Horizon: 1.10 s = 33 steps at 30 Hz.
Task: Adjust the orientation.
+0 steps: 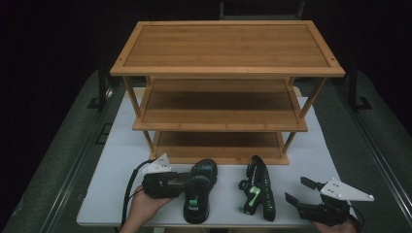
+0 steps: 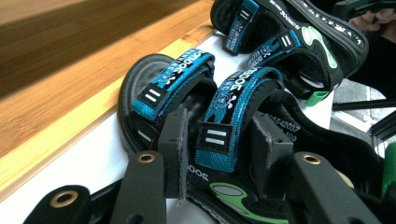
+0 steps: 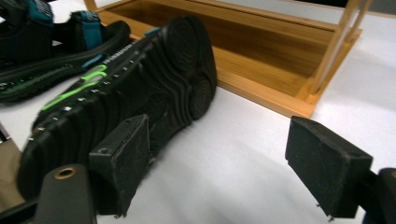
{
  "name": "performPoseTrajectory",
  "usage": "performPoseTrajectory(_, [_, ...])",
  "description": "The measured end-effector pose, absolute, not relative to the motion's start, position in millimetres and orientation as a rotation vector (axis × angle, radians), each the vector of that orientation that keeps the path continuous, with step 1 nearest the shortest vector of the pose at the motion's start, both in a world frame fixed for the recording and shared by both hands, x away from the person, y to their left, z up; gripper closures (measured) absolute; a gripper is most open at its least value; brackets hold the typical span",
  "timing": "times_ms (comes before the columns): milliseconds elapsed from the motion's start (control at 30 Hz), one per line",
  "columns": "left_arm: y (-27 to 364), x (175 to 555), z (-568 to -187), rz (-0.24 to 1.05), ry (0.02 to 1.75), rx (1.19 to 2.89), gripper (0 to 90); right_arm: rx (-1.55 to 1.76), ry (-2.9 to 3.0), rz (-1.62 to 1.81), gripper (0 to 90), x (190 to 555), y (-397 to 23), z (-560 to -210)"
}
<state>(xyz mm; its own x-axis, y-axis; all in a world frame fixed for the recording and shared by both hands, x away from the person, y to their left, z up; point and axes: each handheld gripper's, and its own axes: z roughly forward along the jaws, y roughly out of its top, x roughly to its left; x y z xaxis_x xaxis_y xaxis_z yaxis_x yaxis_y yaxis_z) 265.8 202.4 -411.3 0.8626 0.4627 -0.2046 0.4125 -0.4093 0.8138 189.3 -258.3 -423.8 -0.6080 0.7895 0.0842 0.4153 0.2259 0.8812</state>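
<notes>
- Dark room, white bench (image 1: pixel 121 160), wooden rack (image 1: pixel 228 92) behind.
- L tongs (image 2: pixel 219 140) clamped on rear strap of upright sandal (image 1: pixel 200 191).
- R tongs (image 1: pixel 297 190) wide, empty; tipped sandal (image 1: pixel 257 189) just left of them.
- Step: first sandal gripped. Next, likely: lift, clear rack edge, slide onto shelf.

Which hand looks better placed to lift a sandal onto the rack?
Left: its tongs already straddle the strap of the upright sandal. The right tongs stand open beside the tipped sandal.

Table: white top (image 1: pixel 121 145), spanning the frame's middle
Floor: grey (image 1: pixel 58 160), flanking both table edges
Backdrop: dark, unlit beyond the far edge
</notes>
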Motion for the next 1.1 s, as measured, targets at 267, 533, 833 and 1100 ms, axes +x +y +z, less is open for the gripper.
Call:
performPoseTrajectory(267, [198.3, 265.6, -409.3, 0.07, 0.639, 2.065, 60.4, 1.016, 2.157, 1.408, 34.4, 185.5, -245.9, -407.4])
performPoseTrajectory(533, [196.4, 265.5, -409.0, 0.072, 0.64, 2.067, 60.2, 0.903, 2.247, 1.447, 62.0, 185.5, -226.2, -396.6])
performPoseTrajectory(833, [194.9, 264.5, -409.1, 0.078, 0.643, 2.065, 60.2, 0.786, 2.307, 1.422, 79.5, 192.9, -198.9, -390.7])
performPoseTrajectory(1100, [195.7, 264.3, -409.9, 0.069, 0.65, 2.056, 60.0, 0.771, 2.349, 1.28, 89.6, 202.6, -181.7, -397.0])
